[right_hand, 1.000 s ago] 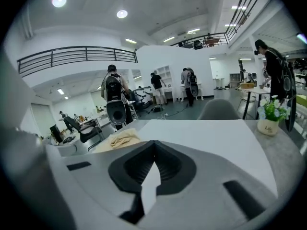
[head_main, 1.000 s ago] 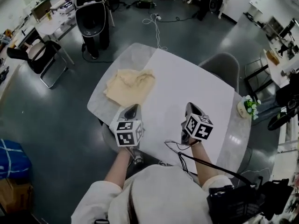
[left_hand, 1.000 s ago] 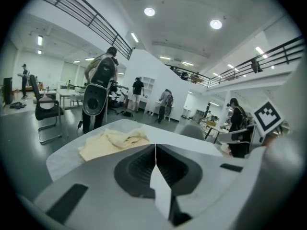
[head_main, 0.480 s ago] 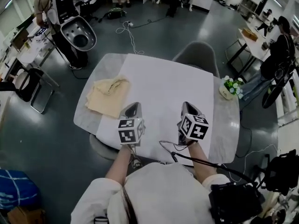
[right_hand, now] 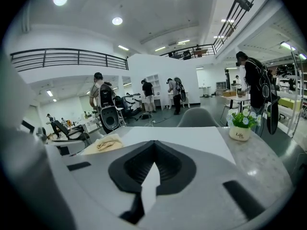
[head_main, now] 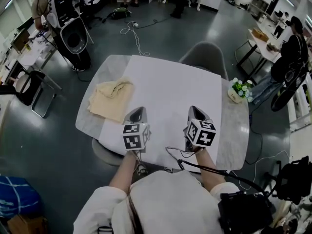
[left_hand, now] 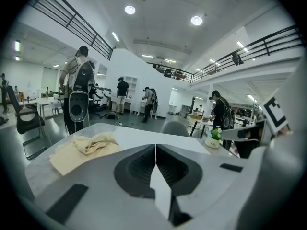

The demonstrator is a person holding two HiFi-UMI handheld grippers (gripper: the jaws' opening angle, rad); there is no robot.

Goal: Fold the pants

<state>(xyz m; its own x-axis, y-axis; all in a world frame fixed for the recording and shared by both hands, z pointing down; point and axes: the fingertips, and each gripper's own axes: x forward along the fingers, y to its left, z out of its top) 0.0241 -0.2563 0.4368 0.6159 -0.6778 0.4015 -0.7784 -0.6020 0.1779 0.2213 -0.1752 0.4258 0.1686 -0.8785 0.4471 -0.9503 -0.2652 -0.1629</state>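
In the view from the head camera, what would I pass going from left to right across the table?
beige pants → left gripper → right gripper → small flower pot

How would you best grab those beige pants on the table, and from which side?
Probably the flat near edge of the pants, approached from the near side with the left gripper, which is closest. That edge lies smooth and exposed; the far end is bunched into folds.
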